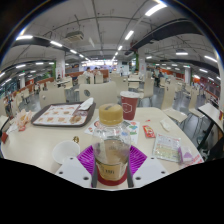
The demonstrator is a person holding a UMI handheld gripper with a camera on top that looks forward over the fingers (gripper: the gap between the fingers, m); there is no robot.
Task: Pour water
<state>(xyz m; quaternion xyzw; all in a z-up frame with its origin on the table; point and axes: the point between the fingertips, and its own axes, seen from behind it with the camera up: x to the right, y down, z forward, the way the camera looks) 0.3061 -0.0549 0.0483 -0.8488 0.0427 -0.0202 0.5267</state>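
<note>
The jaws are clamping a clear bottle [111, 150] with a yellow cap, both purple pads [88, 158] pressing against its sides while the gripper [111, 165] is holding it upright above a pale table [45, 140]. The bottle is sitting between the fingers with its cap standing tall; whether the cap is loosened cannot be told. Just beyond it, a red cup [129, 105] is standing on the table, the likely receiver for the water. A tray [62, 115] is lying off to one side, and a packet [166, 149] and a white cup [65, 151] are resting nearer the fingers. To pour well, the person is probably needing to carry the bottle's mouth over the red cup's rim before tilting, keeping the squeeze firm so the bottle is not slipping as it leans.
</note>
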